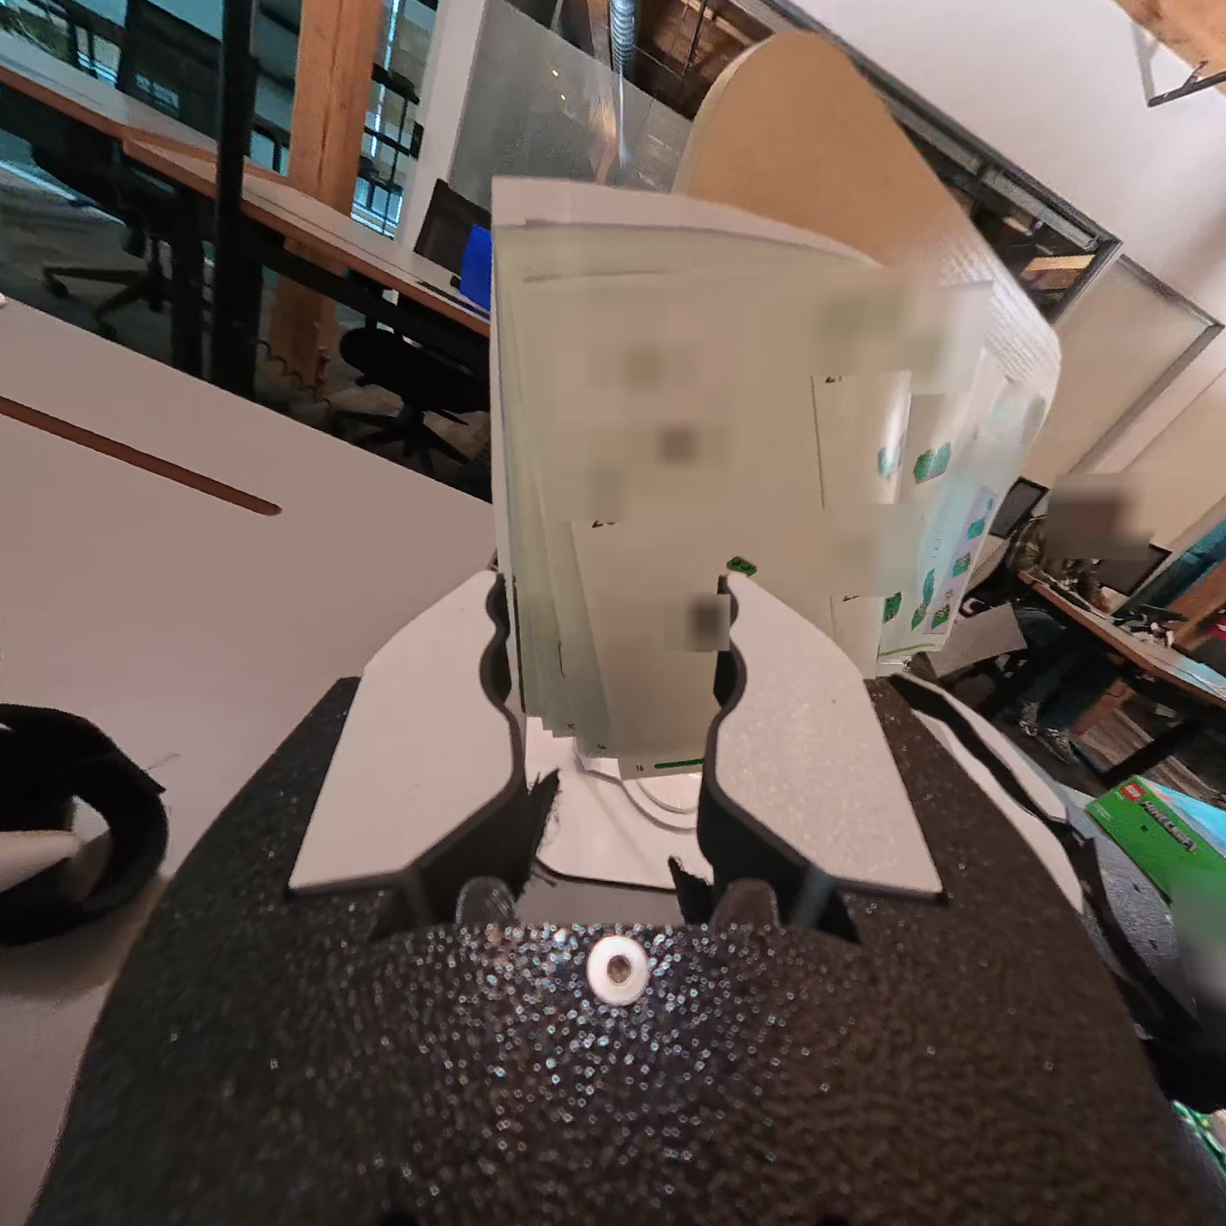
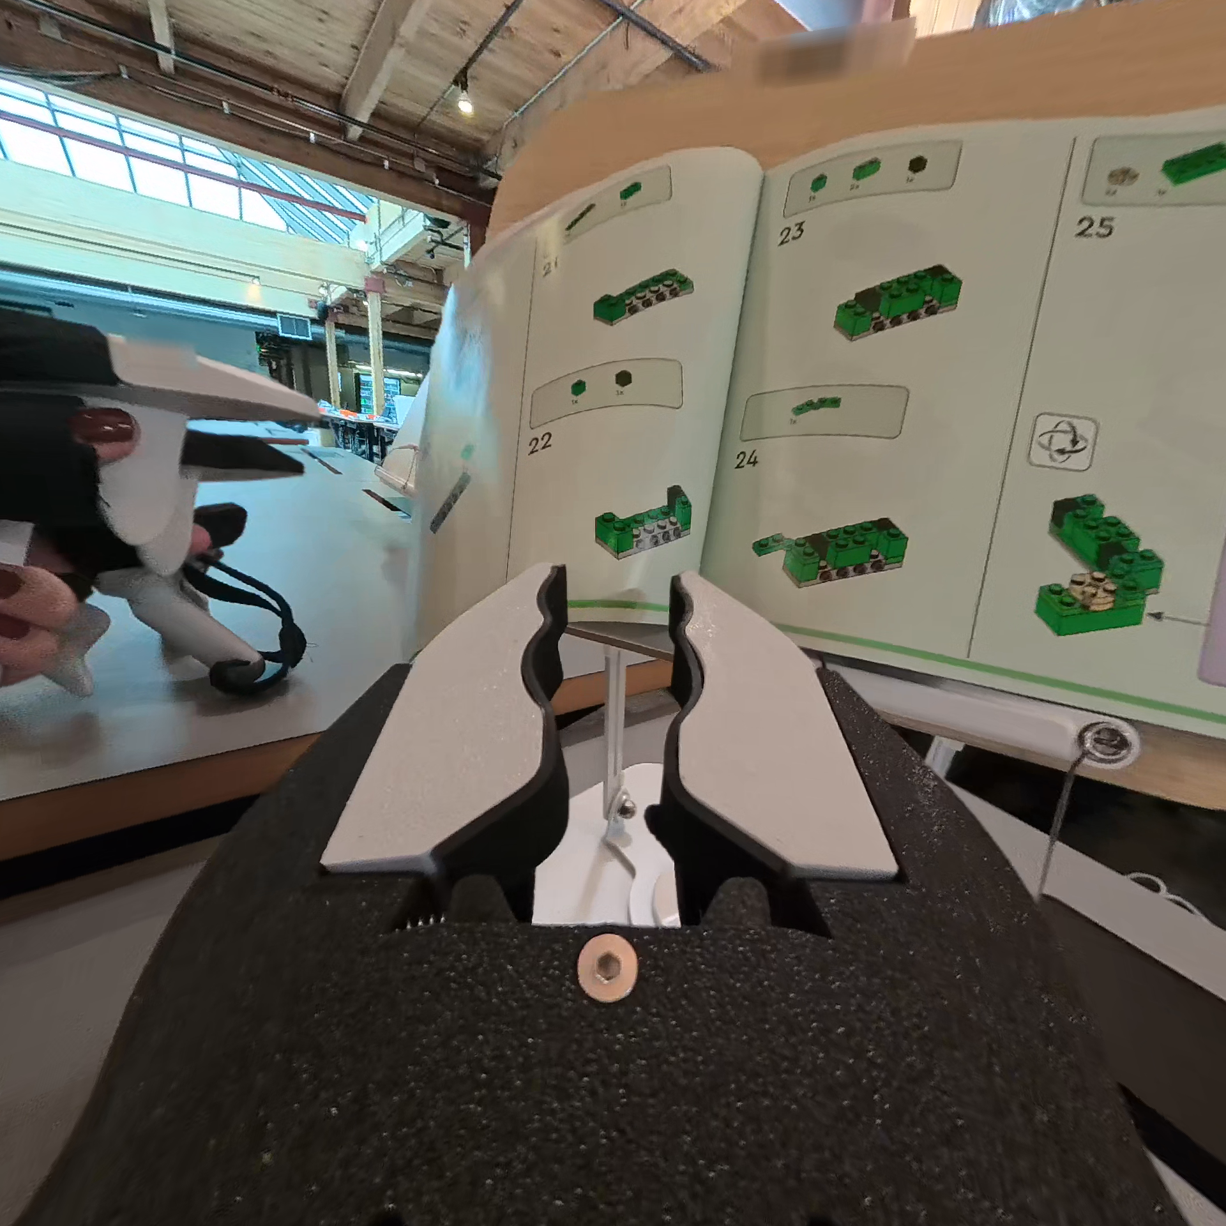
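Note:
An open instruction booklet (image 2: 862, 371) with pictures of green brick builds stands on a tilted wooden board (image 2: 862, 86) with a white metal foot (image 2: 597, 856). My right gripper (image 2: 617, 577) is open with a narrow gap, its tips at the bottom edge of the left page. My left gripper (image 1: 610, 590) is open wide at the booklet's (image 1: 663, 411) left side, where several pages fan out loose between and beyond its fingers. The left gripper also shows in the right wrist view (image 2: 305, 438), held by a hand, just short of the page edges.
The stand sits on a white table (image 1: 199, 597) with a wood edge. A metal page clip (image 2: 1104, 740) holds the right page. A green box (image 1: 1154, 836) lies at the right. A black strap (image 1: 79, 816) lies at the left. Desks, office chairs and a seated person are behind. From the left gripper's tips to the black strap (image 1: 79, 816) is close to 20 cm.

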`<state>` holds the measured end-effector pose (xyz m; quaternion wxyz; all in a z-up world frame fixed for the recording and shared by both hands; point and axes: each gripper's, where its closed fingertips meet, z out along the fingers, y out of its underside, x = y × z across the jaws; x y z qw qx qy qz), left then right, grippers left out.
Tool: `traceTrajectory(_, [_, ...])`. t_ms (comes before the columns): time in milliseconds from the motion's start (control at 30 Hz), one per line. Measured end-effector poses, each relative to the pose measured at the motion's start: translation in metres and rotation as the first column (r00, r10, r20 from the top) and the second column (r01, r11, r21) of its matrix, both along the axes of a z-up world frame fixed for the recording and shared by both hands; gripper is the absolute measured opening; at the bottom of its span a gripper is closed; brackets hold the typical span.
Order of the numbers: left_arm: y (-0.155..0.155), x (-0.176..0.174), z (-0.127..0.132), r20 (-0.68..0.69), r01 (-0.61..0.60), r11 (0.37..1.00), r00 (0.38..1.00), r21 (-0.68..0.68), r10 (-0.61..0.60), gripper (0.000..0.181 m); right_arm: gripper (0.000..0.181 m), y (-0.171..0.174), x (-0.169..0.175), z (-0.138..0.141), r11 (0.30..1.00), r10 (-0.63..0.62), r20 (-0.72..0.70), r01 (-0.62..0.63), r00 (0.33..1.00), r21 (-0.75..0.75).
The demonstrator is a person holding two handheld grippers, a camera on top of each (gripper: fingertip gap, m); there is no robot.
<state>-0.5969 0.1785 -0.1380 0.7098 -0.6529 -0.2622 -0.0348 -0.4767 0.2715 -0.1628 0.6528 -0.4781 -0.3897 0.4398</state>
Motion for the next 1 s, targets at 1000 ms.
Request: traceTrajectory(1000, [-0.033, 0.082, 0.077, -0.227, 0.089, 0.984, 0.973, 0.154, -0.052, 0.053, 0.036, -0.014, 0.142, 0.087, 0.993, -0.039, 0.082, 0.030, 0.996, 0.115])
